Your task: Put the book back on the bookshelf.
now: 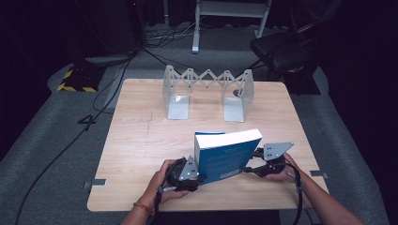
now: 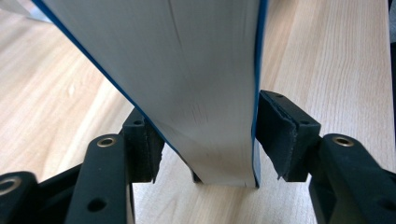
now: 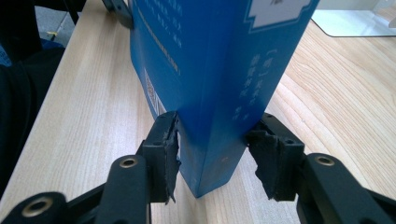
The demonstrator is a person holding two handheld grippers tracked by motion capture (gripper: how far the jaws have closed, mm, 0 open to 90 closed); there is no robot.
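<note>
Book (image 1: pixel 227 154), blue cover, stands tilted on table (image 1: pixel 141 140) near front edge, btwn both grippers. L gripper (image 1: pixel 199 174) at page-edge end: in left gripper view, jaws sit either side of book (image 2: pixel 196 93), both pads touching covers, gripping it. R gripper (image 1: pixel 251 161) at spine end: in right gripper view, pads press book (image 3: pixel 219 70) on both sides, clamped on it. Bookend rack (image 1: pixel 209 91) stands well apart, at table's far side.
</note>
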